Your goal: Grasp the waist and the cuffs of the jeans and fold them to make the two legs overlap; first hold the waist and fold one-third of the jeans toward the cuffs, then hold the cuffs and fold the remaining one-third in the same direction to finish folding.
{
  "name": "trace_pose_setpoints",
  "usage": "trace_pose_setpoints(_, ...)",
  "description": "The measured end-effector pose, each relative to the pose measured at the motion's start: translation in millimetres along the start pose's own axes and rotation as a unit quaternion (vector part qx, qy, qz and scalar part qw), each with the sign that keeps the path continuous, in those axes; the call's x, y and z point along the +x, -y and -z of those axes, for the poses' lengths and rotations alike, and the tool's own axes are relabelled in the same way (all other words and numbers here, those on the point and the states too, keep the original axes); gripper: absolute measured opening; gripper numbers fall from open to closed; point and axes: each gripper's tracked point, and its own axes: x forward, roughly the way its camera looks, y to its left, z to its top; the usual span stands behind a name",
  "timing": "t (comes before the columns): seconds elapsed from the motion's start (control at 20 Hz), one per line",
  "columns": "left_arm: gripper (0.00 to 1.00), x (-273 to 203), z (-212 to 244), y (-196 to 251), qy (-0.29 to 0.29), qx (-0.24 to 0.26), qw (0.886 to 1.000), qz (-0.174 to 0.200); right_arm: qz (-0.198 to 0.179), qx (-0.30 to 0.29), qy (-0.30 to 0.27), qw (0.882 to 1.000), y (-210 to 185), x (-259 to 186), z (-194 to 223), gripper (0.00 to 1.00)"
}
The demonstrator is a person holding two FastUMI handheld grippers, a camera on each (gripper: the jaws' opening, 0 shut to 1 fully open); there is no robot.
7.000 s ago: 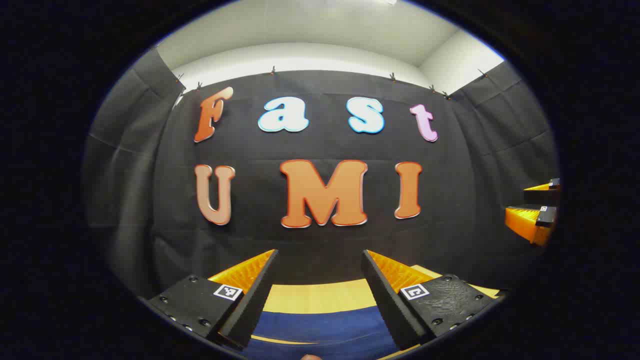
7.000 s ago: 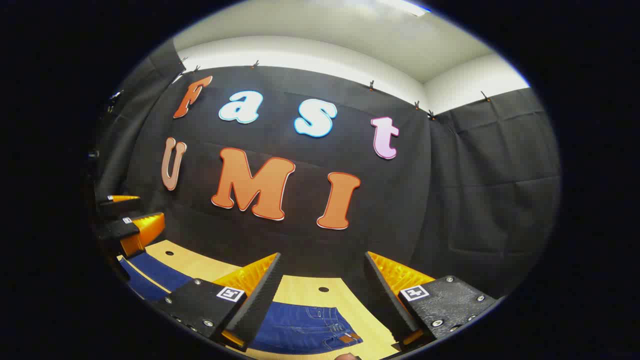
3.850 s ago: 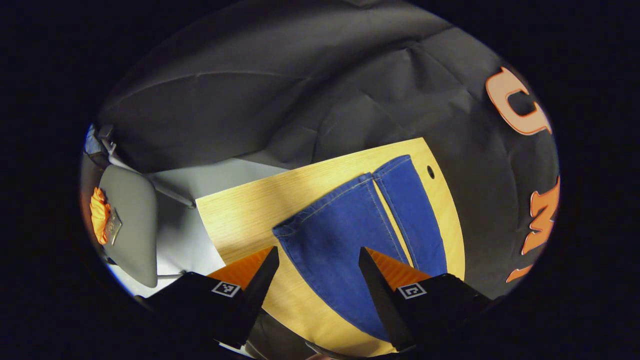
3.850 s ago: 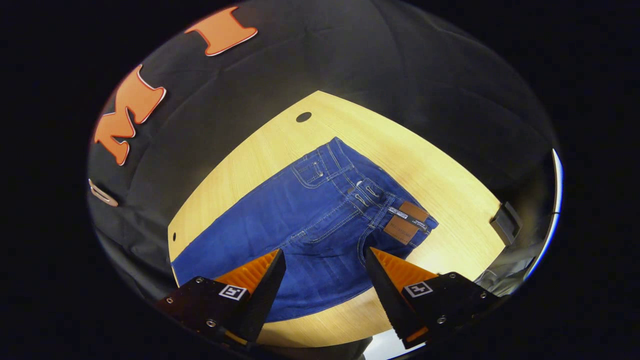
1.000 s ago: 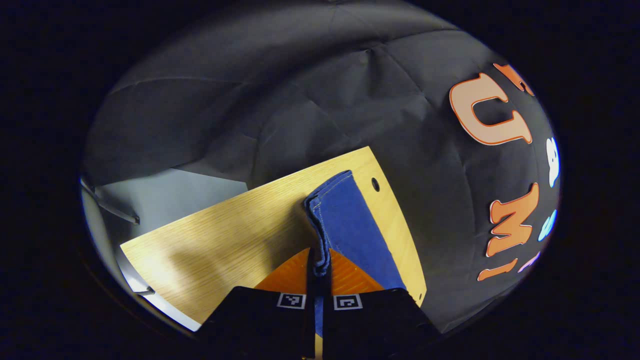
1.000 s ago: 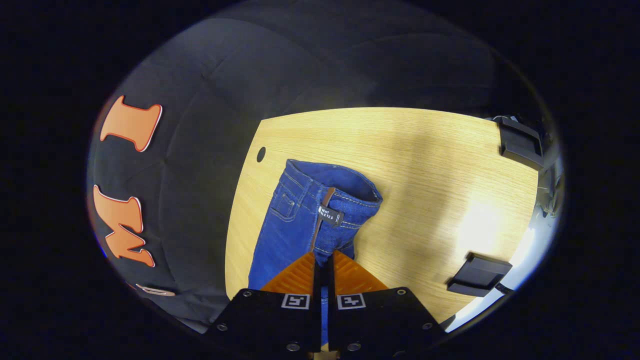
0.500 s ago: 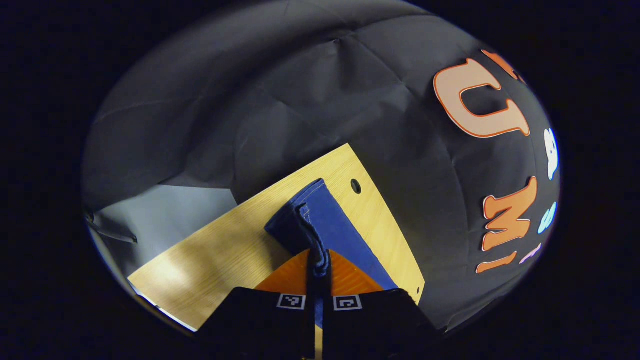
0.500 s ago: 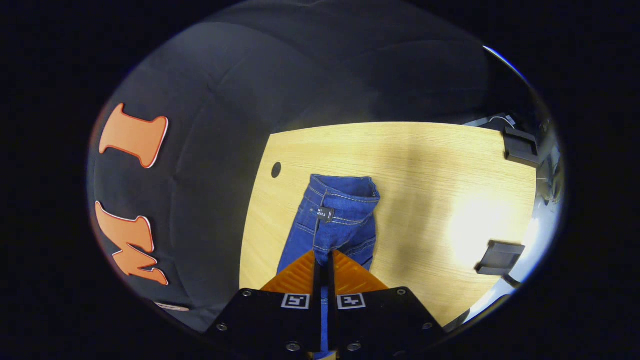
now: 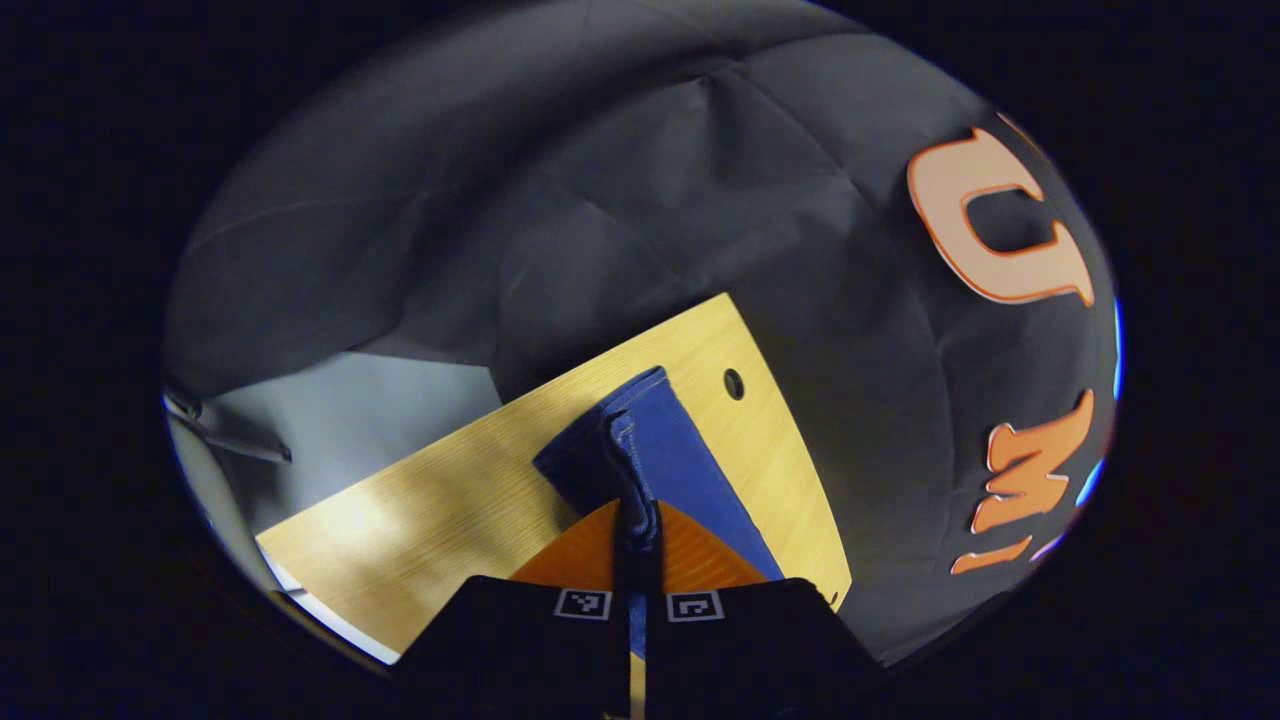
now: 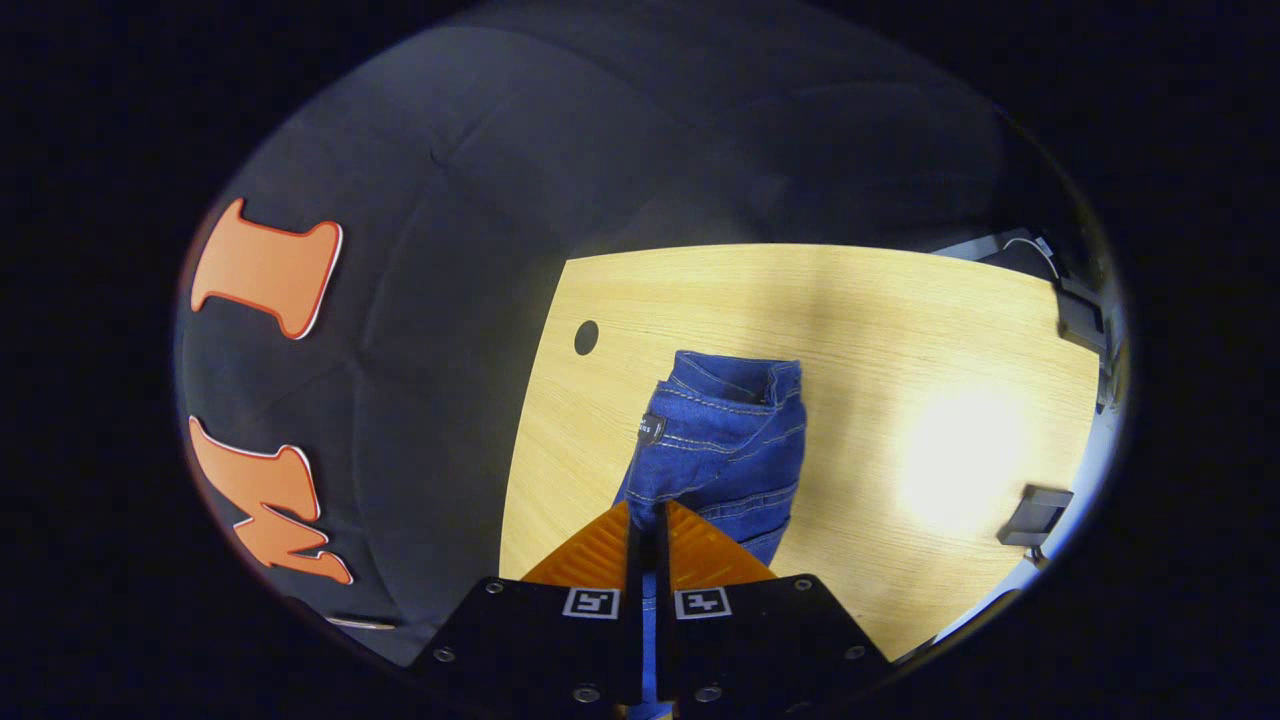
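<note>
Blue jeans lie on a light wooden table. In the left gripper view, the cuff end of the jeans (image 9: 660,440) hangs bunched from my left gripper (image 9: 640,525), which is shut on the cuff fabric above the table (image 9: 450,510). In the right gripper view, the waist end of the jeans (image 10: 730,440), with its small dark label, is lifted and folded over itself, pinched by my right gripper (image 10: 647,525), which is shut on the waistband. The middle of the jeans is hidden below both grippers.
The table has a round cable hole (image 9: 733,383) near its far edge, also the hole (image 10: 586,337) in the right gripper view. Dark clamps (image 10: 1035,515) sit at the table's right edge. Black cloth walls the booth behind. Grey floor (image 9: 330,400) lies beyond the table's left end.
Both grippers stayed shut on the jeans and carried the lifted near leg and waist toward the far side; the fabric has bunched narrower over the far leg.
</note>
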Motion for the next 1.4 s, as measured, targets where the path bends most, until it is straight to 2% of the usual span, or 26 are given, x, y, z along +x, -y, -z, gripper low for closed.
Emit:
trace_pose_setpoints(0.1, 0.06, 2, 1, -11, -0.013, -0.01, 0.998, -0.056, 0.003, -0.003, -0.008, 1.0, -6, 19, -5, 0.06)
trace_pose_setpoints(0.4, 0.06, 54, -1, -3, -0.046, -0.016, 0.986, -0.16, 0.016, -0.024, -0.049, 0.998, -31, 76, -4, 0.06)
trace_pose_setpoints(0.5, 0.06, 80, -10, 11, -0.056, -0.026, 0.986, -0.153, 0.026, -0.027, -0.062, 0.997, -39, 97, -1, 0.06)
trace_pose_setpoints(0.55, 0.06, 90, -11, 13, -0.064, -0.017, 0.985, -0.16, 0.03, -0.029, -0.067, 0.997, -40, 106, 0, 0.06)
trace_pose_setpoints(0.7, 0.06, 125, -11, 30, -0.084, 0.021, 0.985, -0.15, 0.037, -0.018, -0.079, 0.996, -41, 131, -1, 0.06)
trace_pose_setpoints(0.9, 0.08, 165, -18, 66, -0.082, 0.038, 0.992, -0.086, 0.037, -0.004, -0.09, 0.995, -46, 139, -6, 0.06)
trace_pose_setpoints(1.0, 0.09, 172, -30, 71, -0.078, 0.02, 0.994, -0.078, 0.036, 0.012, -0.093, 0.995, -50, 146, -10, 0.06)
trace_pose_setpoints(1.05, 0.09, 175, -39, 65, -0.064, -0.005, 0.994, -0.091, 0.036, 0.024, -0.095, 0.995, -50, 149, -13, 0.06)
trace_pose_setpoints(1.15, 0.1, 187, -44, 58, -0.055, -0.086, 0.991, -0.085, 0.039, 0.045, -0.096, 0.994, -48, 162, -21, 0.06)
trace_pose_setpoints(1.25, 0.1, 204, -42, 56, -0.058, -0.114, 0.989, -0.074, 0.045, 0.058, -0.101, 0.992, -47, 174, -19, 0.06)
trace_pose_setpoints(1.35, 0.16, 207, -41, 66, -0.059, -0.105, 0.991, -0.055, 0.049, 0.067, -0.101, 0.991, -50, 177, -17, 0.06)
trace_pose_setpoints(1.4, 0.37, 204, -46, 77, -0.053, -0.089, 0.994, -0.038, 0.045, 0.072, -0.101, 0.991, -54, 179, -16, 0.06)
